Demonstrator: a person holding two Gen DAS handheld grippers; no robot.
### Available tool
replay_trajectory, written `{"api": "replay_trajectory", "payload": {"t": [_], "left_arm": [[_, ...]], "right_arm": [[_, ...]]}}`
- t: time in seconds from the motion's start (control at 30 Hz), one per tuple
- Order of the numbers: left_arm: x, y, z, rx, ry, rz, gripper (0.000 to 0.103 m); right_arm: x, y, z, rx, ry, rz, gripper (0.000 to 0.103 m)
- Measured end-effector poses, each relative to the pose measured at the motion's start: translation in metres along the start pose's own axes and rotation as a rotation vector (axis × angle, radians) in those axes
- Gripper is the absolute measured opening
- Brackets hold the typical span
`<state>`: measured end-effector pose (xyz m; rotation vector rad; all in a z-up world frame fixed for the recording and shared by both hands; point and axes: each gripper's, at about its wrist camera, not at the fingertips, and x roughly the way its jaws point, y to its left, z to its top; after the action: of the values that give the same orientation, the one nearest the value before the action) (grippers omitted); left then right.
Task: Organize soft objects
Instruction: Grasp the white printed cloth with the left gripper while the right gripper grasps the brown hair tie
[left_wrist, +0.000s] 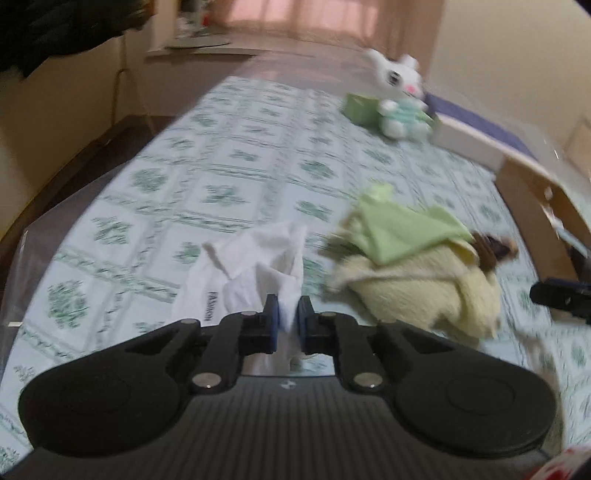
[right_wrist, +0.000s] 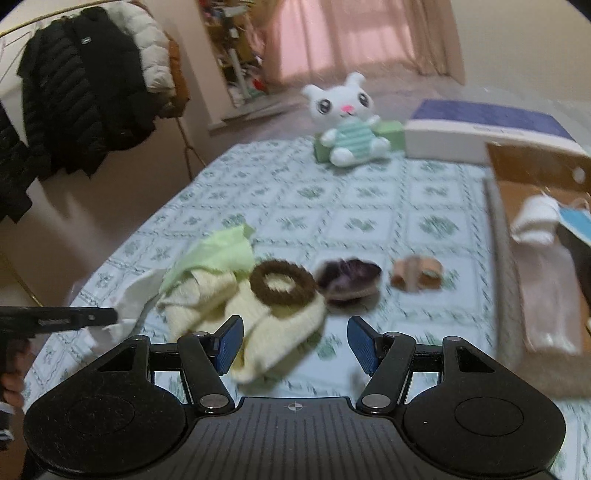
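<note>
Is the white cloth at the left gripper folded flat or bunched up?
Bunched up: the white cloth rises in crumpled peaks off the green-patterned tablecloth, one edge pinched in the left gripper.

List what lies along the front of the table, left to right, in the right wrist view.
White cloth in the left gripper → cream towel → brown ring → dark purple scrunchie → tan scrunchie → cardboard box.

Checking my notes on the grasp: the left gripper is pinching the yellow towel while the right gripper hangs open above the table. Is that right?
Not quite. The left gripper pinches the white cloth, not the yellow towel, as the left wrist view shows. The right gripper does hang open above the table.
</note>
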<state>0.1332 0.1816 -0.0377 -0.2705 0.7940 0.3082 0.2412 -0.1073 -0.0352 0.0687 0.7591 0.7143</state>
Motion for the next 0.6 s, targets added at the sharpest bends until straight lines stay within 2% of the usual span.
{"api": "replay_trajectory", "payload": {"t": [0.1, 0.23, 0.37, 0.47, 0.53, 0.6], "left_arm": [[0.004, 0.022, 0.003, -0.055, 0.006, 0.029, 0.011], [0.011, 0.035, 0.002, -0.08, 0.016, 0.047, 0.012], [0.017, 0.039, 0.0, -0.074, 0.016, 0.056, 0.014], [0.021, 0.04, -0.001, -0.063, 0.016, 0.079, 0.024], [0.022, 0.041, -0.002, -0.054, 0.014, 0.109, 0.045], [0.024, 0.044, -0.002, -0.052, 0.013, 0.139, 0.054]], "right_arm": [[0.011, 0.003, 0.005, -0.039, -0.024, 0.0, 0.063], [0.026, 0.009, 0.009, -0.107, -0.047, -0.001, 0.05], [0.041, 0.015, 0.01, -0.153, -0.046, 0.007, 0.046], [0.052, 0.021, 0.009, -0.186, -0.035, 0.014, 0.04], [0.058, 0.025, 0.007, -0.211, -0.02, 0.01, 0.033], [0.061, 0.024, 0.004, -0.217, -0.003, 0.012, 0.03]]}}
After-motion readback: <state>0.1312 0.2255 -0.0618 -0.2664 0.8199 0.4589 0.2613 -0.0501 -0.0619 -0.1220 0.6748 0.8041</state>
